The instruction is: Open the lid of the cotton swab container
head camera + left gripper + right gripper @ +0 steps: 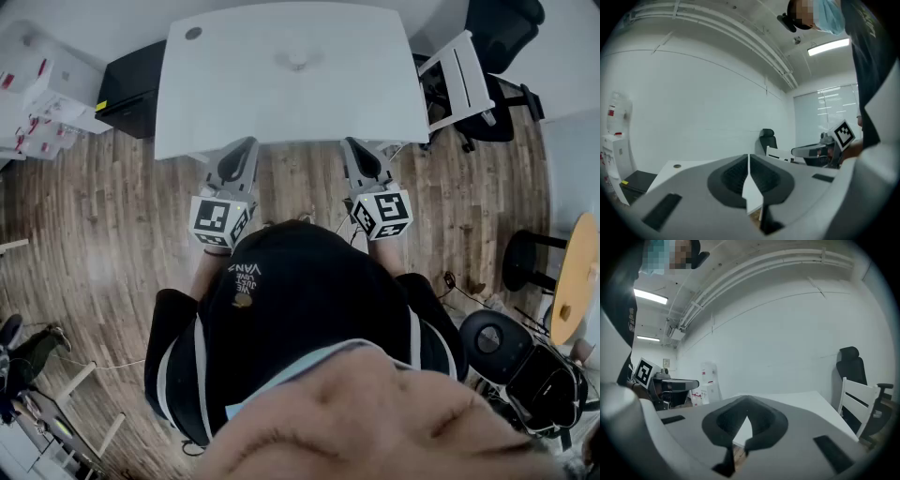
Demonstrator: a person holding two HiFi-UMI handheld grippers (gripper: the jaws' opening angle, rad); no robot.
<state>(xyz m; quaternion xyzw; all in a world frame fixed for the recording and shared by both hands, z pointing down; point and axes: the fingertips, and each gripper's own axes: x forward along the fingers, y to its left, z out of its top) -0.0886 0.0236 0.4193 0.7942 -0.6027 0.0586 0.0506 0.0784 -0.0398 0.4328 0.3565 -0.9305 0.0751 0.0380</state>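
While both jaws stand closed on nothing, your left gripper and right gripper hang at the near edge of the table; the cotton swab container sits well beyond, mid-table: open first, then reach forward.

No legible text; shirt print unclear
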